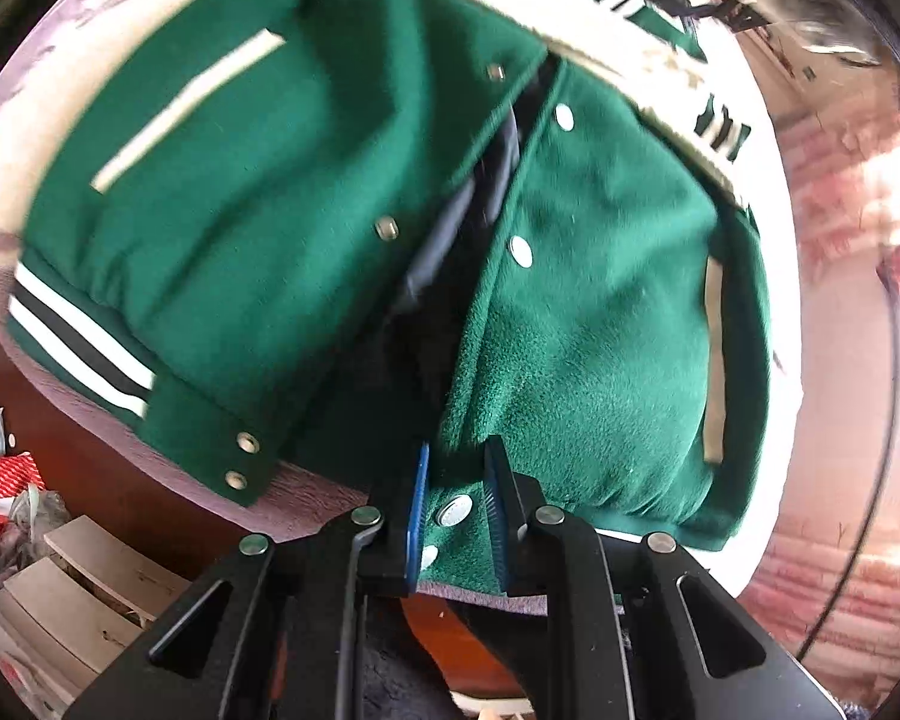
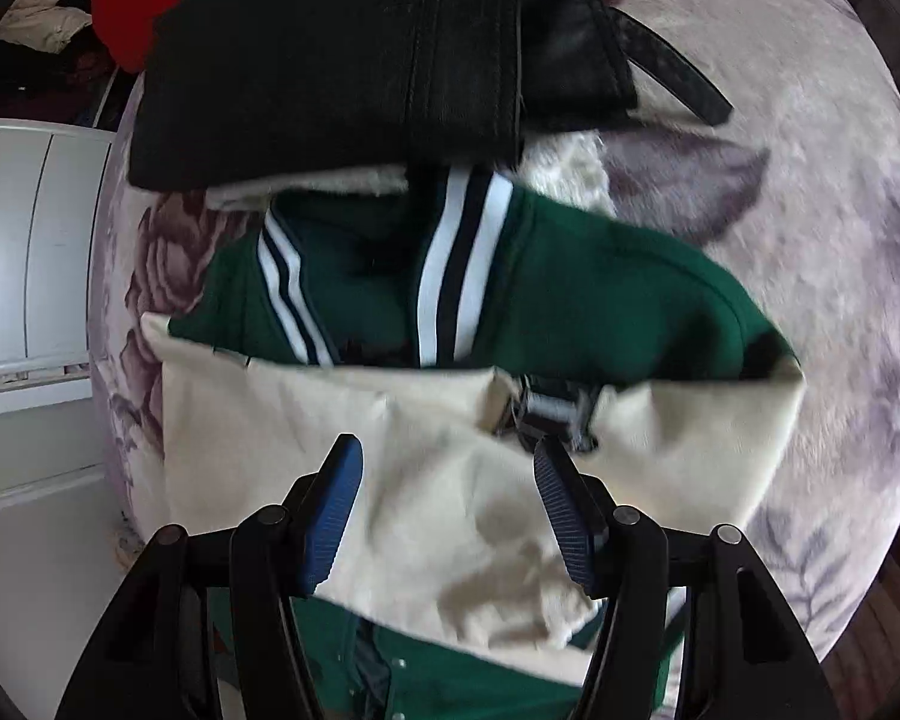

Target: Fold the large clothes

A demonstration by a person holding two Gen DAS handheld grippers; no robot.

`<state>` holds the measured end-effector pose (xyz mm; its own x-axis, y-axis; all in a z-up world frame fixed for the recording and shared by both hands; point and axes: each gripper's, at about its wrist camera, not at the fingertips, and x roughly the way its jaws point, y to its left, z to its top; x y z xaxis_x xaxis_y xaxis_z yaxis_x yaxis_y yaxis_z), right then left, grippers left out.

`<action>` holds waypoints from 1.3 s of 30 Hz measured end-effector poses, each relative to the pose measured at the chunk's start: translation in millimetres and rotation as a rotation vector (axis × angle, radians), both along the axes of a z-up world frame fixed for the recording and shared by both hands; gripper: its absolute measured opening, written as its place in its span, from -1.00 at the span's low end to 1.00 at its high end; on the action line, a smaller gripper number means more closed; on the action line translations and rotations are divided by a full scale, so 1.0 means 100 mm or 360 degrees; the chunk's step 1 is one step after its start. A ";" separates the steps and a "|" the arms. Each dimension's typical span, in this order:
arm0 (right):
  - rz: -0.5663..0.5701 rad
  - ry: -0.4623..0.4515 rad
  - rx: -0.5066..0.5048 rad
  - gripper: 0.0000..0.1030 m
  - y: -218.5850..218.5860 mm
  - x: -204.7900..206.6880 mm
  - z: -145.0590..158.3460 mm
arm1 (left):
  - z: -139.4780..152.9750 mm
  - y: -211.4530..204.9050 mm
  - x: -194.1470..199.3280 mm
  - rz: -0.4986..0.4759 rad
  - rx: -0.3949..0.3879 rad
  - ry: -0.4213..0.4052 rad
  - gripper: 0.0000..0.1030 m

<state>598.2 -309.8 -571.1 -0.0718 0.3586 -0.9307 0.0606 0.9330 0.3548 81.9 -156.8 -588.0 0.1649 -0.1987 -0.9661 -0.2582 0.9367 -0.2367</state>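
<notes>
Green varsity jacket [image 1: 282,192] w/ cream sleeves lies spread front-up on a bed covered by a pale blanket [image 2: 780,210] printed w/ mauve flowers. In the left wrist view the jacket's front is unsnapped: the two green panels part down the middle, showing dark lining [image 1: 450,240] between them. Silver snaps [image 1: 520,251] run along the right-hand panel edge; cream pocket welts [image 1: 186,108] sit on each panel; striped green/white/black hem band [image 1: 78,342] at lower left.

Left gripper [image 1: 456,510], blue-padded, is at the hem near the opening. Its jaws are narrowed around the green hem edge, w/ a snap showing between the pads; fabric sits in the gap, gripped as far as can be seen.

Right wrist view: right gripper [image 2: 450,504] hovers over a cream sleeve [image 2: 390,450] folded across the jacket's chest. Its jaws stand wide apart, holding nothing; sleeve cloth lies below and between them. Beyond the sleeve, the striped collar [image 2: 450,276] and green shoulder area. Past the collar, a folded black leather garment [image 2: 342,60] rests on the blanket, w/ a red item [image 2: 132,6] behind it at upper left. White cabinet [image 2: 36,240] stands beside the bed at left.

Left wrist view also shows clutter on the floor lower left, incl. a red-and-white bag [image 1: 6,480]. Both views are a bit motion-blurred.
</notes>
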 end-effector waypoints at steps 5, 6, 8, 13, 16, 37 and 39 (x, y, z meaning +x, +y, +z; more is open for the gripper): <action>0.0002 0.0061 -0.0170 0.17 0.38 0.43 -0.56 | -0.06 0.20 -0.13 0.0074 0.0021 -0.0019 -0.72; 0.0011 0.0061 -0.0230 -0.29 0.44 0.44 -0.64 | -0.07 0.23 -0.13 0.0091 0.0009 -0.0021 -0.72; 0.0016 0.0038 -0.0321 -0.93 0.52 0.46 -0.73 | -0.06 0.29 -0.15 0.0131 -0.0008 -0.0022 -0.72; -0.0037 -0.0133 -0.0382 -0.95 0.58 0.39 -0.47 | -0.01 0.42 -0.32 0.0270 -0.0098 -0.0068 -0.73; -0.0073 -0.0260 -0.0334 -0.95 0.57 0.34 -0.16 | 0.09 0.50 -0.38 0.0316 -0.0109 -0.0145 -0.73; -0.0057 0.0109 -0.0136 0.53 -1.09 -1.74 0.50 | 0.07 1.31 -0.35 0.0621 -0.0298 -0.0299 0.86; -0.0133 0.0173 -0.0122 0.53 -1.35 -2.09 0.37 | 0.06 1.21 -0.26 0.0581 -0.0210 -0.0257 0.86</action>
